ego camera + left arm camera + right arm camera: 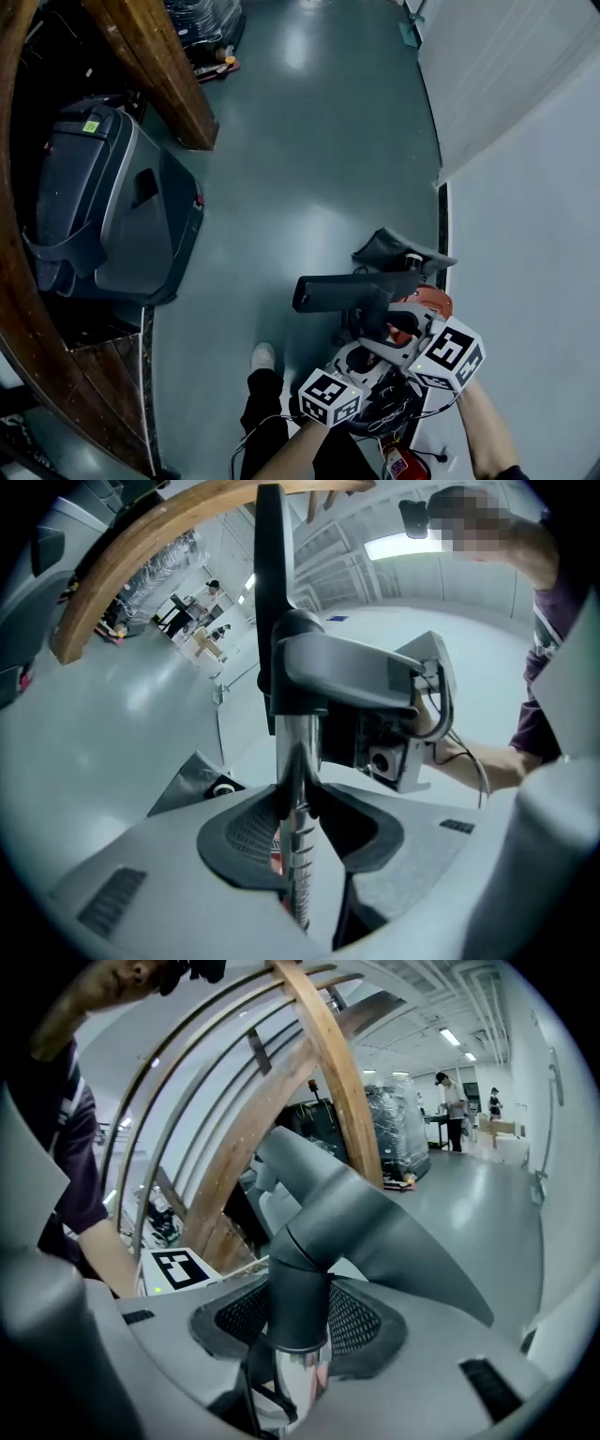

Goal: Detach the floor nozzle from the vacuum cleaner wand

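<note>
While the left gripper (300, 810) clamps the wand (300, 883) between its jaws, the right gripper (298, 1324) pinches the neck of the floor nozzle (302, 1269).

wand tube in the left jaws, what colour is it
Shiny chrome silver; the wand shows best in the left gripper view.

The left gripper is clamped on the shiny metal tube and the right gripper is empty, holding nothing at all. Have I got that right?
Not quite. The left gripper is indeed clamped on the shiny metal tube, but the right gripper is not empty: its jaws are closed on the dark grey neck of the floor nozzle. The right gripper view shows it.
</note>
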Demonstrator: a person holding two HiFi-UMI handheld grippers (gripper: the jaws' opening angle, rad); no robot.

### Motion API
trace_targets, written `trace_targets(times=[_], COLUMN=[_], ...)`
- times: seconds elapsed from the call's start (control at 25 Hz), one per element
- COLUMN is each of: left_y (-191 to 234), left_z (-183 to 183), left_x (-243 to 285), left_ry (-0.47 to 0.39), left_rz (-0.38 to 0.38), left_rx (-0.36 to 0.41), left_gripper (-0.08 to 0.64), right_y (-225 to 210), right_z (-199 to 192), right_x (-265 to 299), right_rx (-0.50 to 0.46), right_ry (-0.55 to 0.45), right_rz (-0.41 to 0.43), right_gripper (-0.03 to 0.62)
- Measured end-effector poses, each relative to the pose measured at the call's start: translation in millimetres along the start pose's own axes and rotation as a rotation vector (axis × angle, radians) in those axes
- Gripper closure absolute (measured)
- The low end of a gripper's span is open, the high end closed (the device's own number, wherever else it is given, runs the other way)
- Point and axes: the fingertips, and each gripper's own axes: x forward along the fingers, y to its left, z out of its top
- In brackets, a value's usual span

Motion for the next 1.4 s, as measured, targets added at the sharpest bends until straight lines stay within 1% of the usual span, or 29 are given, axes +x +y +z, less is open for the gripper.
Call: trace_targets(times=[0.08, 0.12, 0.16, 0.2, 0.24, 0.32, 0.36, 0.4, 0.48, 0.56, 0.64, 0.72, 0.76, 0.88, 0.92, 0.96, 1.08, 1.12, 1.16, 1.28, 1.32, 1.36, 1.4], left_y=[-5, -6, -5, -4, -2, 3, 3, 3, -1, -3, -2, -3, -3, -3, -2, -1, -1, -1, -2, -1, 0, 1, 0], left_z=[-4, -5, -6, -6, -7, -7, -7, -7, -6, -5, -3, -3, -3, -4, -4, -3, -1, -1, -1, -2, -2, -2, -3], left_x=[2, 4, 6, 8, 10, 13, 14, 14, 17, 23, 27, 27, 26, 25, 25, 25, 26, 26, 25, 24, 24, 25, 26], left_ry=[0.016, 0.019, 0.022, 0.027, 0.034, 0.046, 0.046, 0.043, 0.034, 0.033, 0.043, 0.058, 0.062, 0.058, 0.055, 0.053, 0.058, 0.06, 0.06, 0.055, 0.056, 0.061, 0.069], left_rz=[-0.012, -0.013, -0.01, -0.006, 0.001, 0.016, 0.022, 0.025, 0.02, 0.008, 0.002, 0.003, 0.009, 0.024, 0.025, 0.026, 0.015, 0.012, 0.013, 0.025, 0.027, 0.025, 0.02], left_rx=[0.023, 0.028, 0.029, 0.025, 0.019, 0.012, 0.013, 0.018, 0.032, 0.031, 0.02, 0.015, 0.014, 0.006, 0.001, -0.005, -0.009, -0.006, -0.003, -0.006, -0.009, -0.012, -0.013], left_gripper=[0.426, 0.426, 0.426, 0.426, 0.428, 0.43, 0.43, 0.43, 0.425, 0.417, 0.413, 0.413, 0.413, 0.414, 0.414, 0.414, 0.414, 0.414, 0.414, 0.414, 0.414, 0.414, 0.414], right_y=[3, 3, 1, -3, -8, -18, -21, -21, -18, -15, -12, -10, -10, -12, -13, -13, -11, -10, -10, -14, -15, -16, -16], right_z=[0, -1, -2, -3, -4, -6, -6, -6, -7, -7, -6, -8, -8, -7, -7, -6, -5, -5, -5, -2, -2, -2, -3], right_x=[-7, -9, -10, -9, -7, -5, -5, -5, -9, -10, -10, -10, -10, -10, -10, -9, -9, -9, -9, -8, -7, -7, -7], right_rx=[-0.003, -0.003, -0.001, 0.004, 0.011, 0.023, 0.026, 0.027, 0.026, 0.021, -0.003, -0.053, -0.055, 0.057, 0.07, 0.053, -0.059, -0.069, -0.052, 0.078, 0.098, 0.086, 0.046], right_ry=[-0.018, -0.017, -0.012, -0.004, 0.006, 0.031, 0.038, 0.037, 0.023, 0.015, 0.016, 0.027, 0.026, 0.013, 0.018, 0.027, 0.044, 0.039, 0.028, 0.001, 0.005, 0.017, 0.035], right_rz=[0.084, 0.107, 0.105, 0.074, 0.014, -0.144, -0.202, -0.225, -0.197, -0.164, -0.164, -0.179, -0.179, -0.146, -0.142, -0.149, -0.195, -0.203, -0.2, -0.161, -0.161, -0.172, -0.192], right_gripper=[0.407, 0.407, 0.407, 0.407, 0.407, 0.407, 0.407, 0.407, 0.407, 0.407, 0.407, 0.405, 0.402, 0.405, 0.405, 0.405, 0.405, 0.405, 0.405, 0.407, 0.405, 0.405, 0.407])
